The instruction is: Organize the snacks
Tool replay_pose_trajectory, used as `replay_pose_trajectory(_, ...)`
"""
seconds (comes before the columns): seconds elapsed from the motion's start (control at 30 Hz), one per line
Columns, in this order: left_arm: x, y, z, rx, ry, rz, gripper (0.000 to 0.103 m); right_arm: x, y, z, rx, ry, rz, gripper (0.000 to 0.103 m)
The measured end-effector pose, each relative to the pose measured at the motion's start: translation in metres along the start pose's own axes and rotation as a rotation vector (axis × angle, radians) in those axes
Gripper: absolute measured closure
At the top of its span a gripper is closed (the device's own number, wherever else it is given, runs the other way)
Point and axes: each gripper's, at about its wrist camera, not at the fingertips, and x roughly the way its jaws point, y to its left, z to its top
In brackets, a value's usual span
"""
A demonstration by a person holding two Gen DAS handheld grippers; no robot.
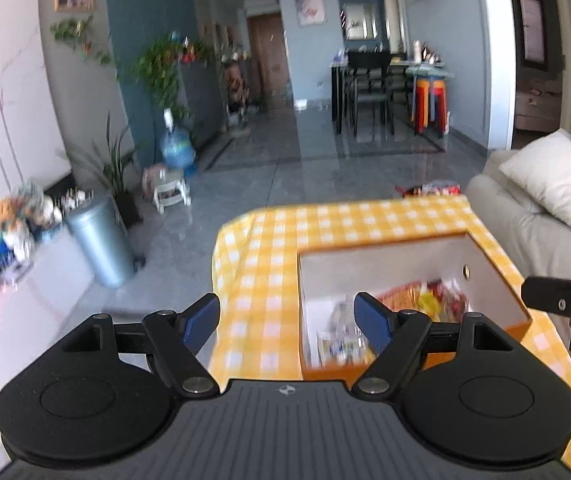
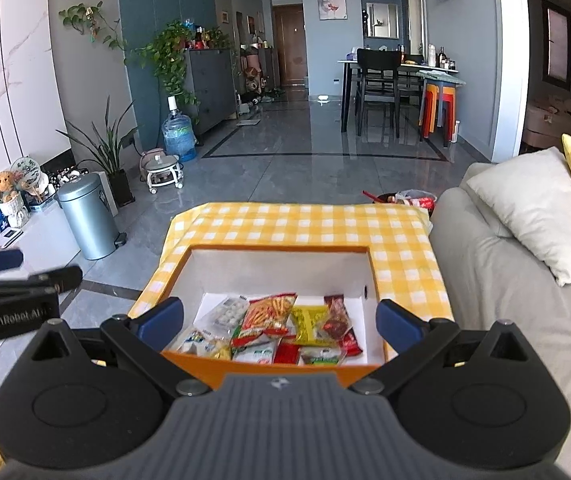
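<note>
Left gripper (image 1: 287, 316) hanging wide open, holding nothing, off the table's 9 o'clock edge. Orange box (image 2: 189, 364) sitting on the yellow checked tablecloth (image 2: 305, 220), snack packets (image 2: 271, 314) lying flat inside, crowding its 6 o'clock wall. Right gripper (image 2: 279, 320) spreading wide over the box, gripping nothing. Grey bin (image 2: 85, 216) standing at 9 o'clock, sofa (image 2: 497, 280) at 3 o'clock, dining table (image 2: 385, 66) at 12.

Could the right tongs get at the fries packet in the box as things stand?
Probably yes. The right tongs stand open over the open-topped orange box, and the fries packet lies on top of the other snacks with nothing covering it.
</note>
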Motion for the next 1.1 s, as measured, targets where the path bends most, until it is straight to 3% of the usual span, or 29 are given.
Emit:
replay_pose_trajectory(0.17, 0.007, 0.000, -0.015, -0.021, 0.097, -0.029, 0.014, 0.003, 0.003, -0.015, 0.003, 0.032, 0.006, 0.004)
replay_pose_trajectory(0.5, 0.018, -0.019, -0.022, -0.022, 0.191, -0.041, 0.013, 0.014, -0.005, -0.031, 0.037, 0.104, -0.038, 0.004)
replay_pose_trajectory(1.1, 0.020, -0.017, -0.019, -0.002, 0.220, -0.031, 0.013, 0.024, -0.013, -0.032, 0.068, 0.126, -0.051, 0.004)
